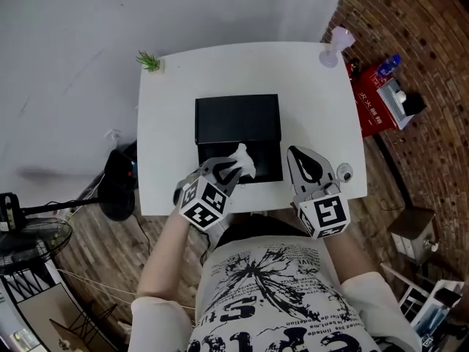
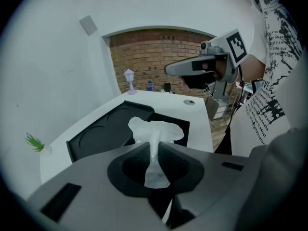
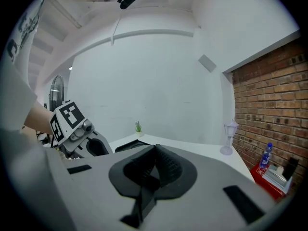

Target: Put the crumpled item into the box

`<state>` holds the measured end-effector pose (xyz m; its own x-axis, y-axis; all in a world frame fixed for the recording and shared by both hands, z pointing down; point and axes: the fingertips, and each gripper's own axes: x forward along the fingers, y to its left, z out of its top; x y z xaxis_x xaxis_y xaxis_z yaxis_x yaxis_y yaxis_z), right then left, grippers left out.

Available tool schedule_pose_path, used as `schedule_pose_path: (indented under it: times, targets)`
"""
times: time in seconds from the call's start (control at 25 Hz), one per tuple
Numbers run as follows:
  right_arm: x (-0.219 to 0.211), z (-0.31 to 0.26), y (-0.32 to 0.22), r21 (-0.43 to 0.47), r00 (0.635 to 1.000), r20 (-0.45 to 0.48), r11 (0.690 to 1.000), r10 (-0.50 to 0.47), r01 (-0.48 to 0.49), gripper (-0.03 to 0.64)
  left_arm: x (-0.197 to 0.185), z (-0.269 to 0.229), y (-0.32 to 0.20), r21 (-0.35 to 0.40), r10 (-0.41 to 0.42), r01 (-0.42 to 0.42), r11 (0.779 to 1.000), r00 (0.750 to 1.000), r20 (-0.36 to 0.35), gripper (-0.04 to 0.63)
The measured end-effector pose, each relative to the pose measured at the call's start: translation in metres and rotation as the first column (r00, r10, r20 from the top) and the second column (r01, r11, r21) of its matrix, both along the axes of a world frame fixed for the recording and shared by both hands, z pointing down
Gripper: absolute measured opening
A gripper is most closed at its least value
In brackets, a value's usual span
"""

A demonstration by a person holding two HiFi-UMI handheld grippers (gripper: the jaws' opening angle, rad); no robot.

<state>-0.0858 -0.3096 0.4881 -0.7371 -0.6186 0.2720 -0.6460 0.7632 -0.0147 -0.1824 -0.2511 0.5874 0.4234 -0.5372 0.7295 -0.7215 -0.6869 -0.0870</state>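
Note:
The crumpled item (image 1: 245,158), a white tissue, sticks out of my left gripper (image 1: 236,161), which is shut on its twisted lower end. It hangs over the near left corner of the open black box (image 1: 265,161), whose lid (image 1: 237,117) lies flat behind it. In the left gripper view the tissue (image 2: 154,129) fans out above the pinched jaws of the left gripper (image 2: 154,147), with the box (image 2: 108,131) beyond. My right gripper (image 1: 297,154) hovers at the box's near right side, shut with nothing in it (image 3: 155,150).
The box sits on a white table (image 1: 315,101). A small green plant (image 1: 149,61) stands at its far left corner, a clear lamp-shaped ornament (image 1: 335,46) at the far right, a small round object (image 1: 344,172) near the right edge. A black stool (image 1: 117,185) stands left of the table.

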Motion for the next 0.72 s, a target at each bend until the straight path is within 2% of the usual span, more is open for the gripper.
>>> schedule_pose_path:
  times: [0.2, 0.48, 0.72]
  targets:
    - [0.005, 0.02, -0.016, -0.011, 0.999, -0.033, 1.0, -0.003, 0.002, 0.015, 0.004, 0.034, -0.014, -0.096, 0.044, -0.043, 0.994, 0.999, 0.008, 0.067]
    - [0.005, 0.034, -0.025, -0.04, 0.998, -0.055, 0.999, -0.002, 0.0, 0.015, 0.009, 0.073, -0.018, -0.232, 0.127, -0.119, 0.966, 0.992, 0.023, 0.067]
    - [0.004, 0.041, -0.024, -0.056, 0.997, -0.071, 0.998, 0.015, -0.019, 0.015, 0.01, 0.084, -0.019, -0.257, 0.144, -0.135, 0.957, 0.989, 0.017, 0.075]
